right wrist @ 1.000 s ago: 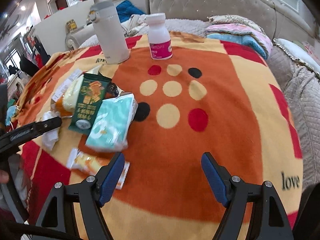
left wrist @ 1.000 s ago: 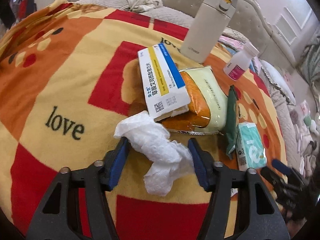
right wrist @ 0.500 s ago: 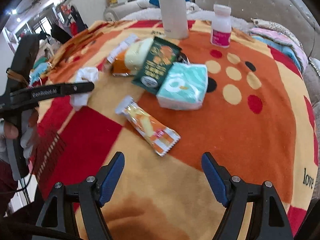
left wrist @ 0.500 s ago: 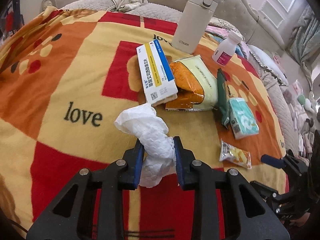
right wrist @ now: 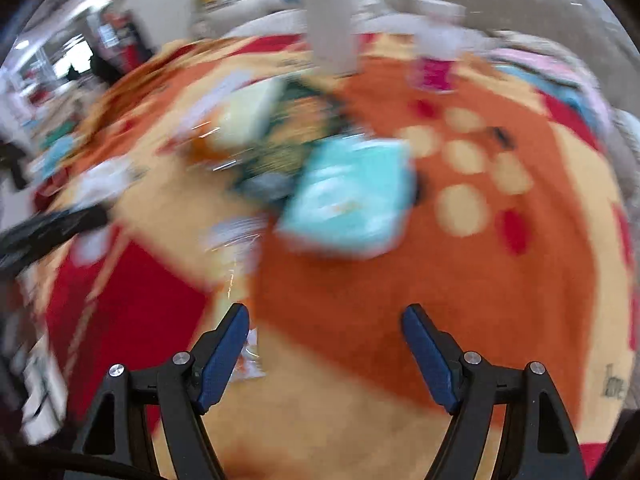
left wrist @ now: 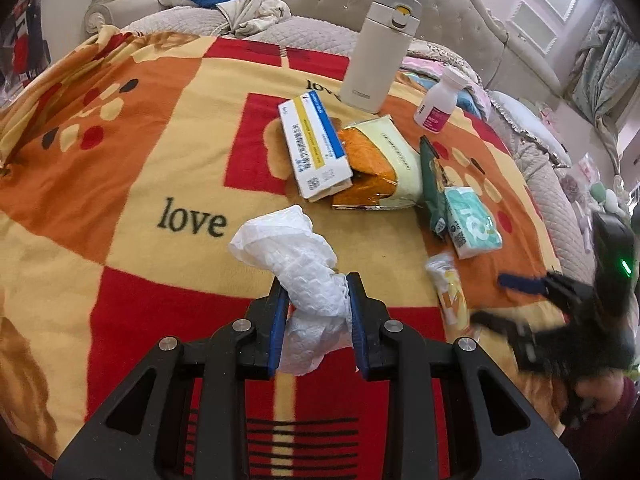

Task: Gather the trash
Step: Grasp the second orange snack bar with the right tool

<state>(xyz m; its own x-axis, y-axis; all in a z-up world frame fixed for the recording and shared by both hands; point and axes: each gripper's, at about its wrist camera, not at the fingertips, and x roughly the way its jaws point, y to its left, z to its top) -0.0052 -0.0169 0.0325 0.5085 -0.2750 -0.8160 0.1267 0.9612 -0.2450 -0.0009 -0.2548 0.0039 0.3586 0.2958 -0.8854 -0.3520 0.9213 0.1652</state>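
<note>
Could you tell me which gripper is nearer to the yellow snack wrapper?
Right. The right gripper is open with the wrapper beside its left finger; the left gripper grips the tissue, farther off.

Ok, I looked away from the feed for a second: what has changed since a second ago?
The left gripper closed on the crumpled white tissue, which a second ago lay between open fingers, and now holds it. The right gripper, still open and empty, is swinging over the blanket; its view is blurred. The medicine box, thermos and pill bottle stayed put.
</note>
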